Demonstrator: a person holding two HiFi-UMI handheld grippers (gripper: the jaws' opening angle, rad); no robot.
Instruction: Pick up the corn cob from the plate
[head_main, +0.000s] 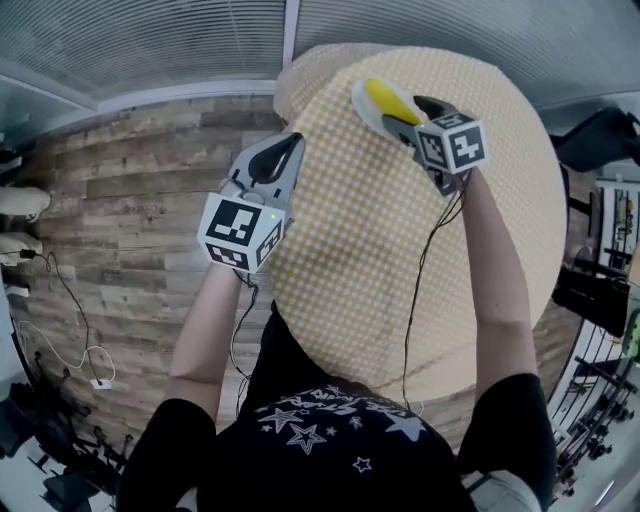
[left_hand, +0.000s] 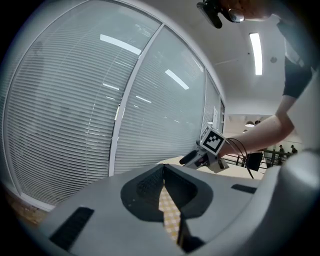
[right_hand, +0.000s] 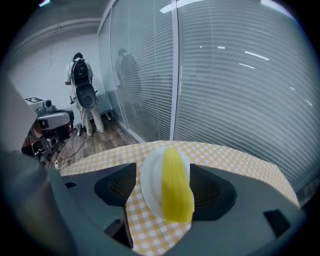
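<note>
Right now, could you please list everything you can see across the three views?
table: one, round, yellow-checked cloth, centre.
plate: one, white, near the table's far edge.
corn: one, yellow, on the plate.
blinds: grey, behind the table.
floor: wood planks, left of the table.
person: one, standing far off by the glass.
left gripper: one, grey, shut, empty, at the table's left edge.
right gripper: one, grey, open, corn between its jaws.
</note>
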